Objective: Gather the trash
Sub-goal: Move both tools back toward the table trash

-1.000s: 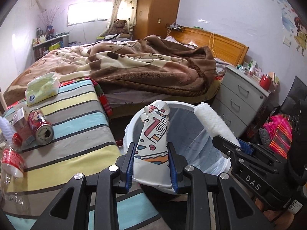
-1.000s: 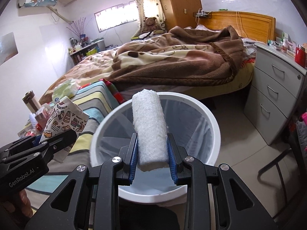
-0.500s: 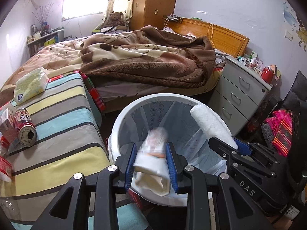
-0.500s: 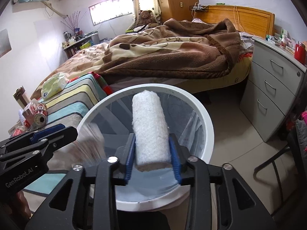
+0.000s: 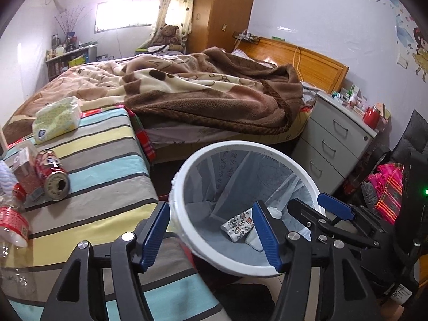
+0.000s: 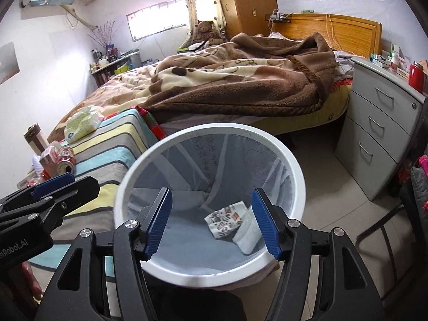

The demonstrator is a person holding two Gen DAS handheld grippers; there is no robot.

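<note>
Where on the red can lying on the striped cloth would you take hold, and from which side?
Grip the red can across its round body, mid-length, coming down from above. It lies on its side on the striped cloth, open end towards the camera, so the curved sides face the pads. A small carton sits tight against its left flank, so the left tool may need to nudge in there.

The white roll (image 6: pixel 247 238) down in the bin (image 6: pixel 294 165) is half covered by the printed paper cup (image 6: pixel 226 220) and a blue finger (image 6: pixel 263 226). On the striped bench (image 5: pixel 107 176), the plastic bottle (image 5: pixel 12 227) runs off the picture's left edge. Items on the nightstand (image 5: pixel 337 136) are too small to identify.
</note>
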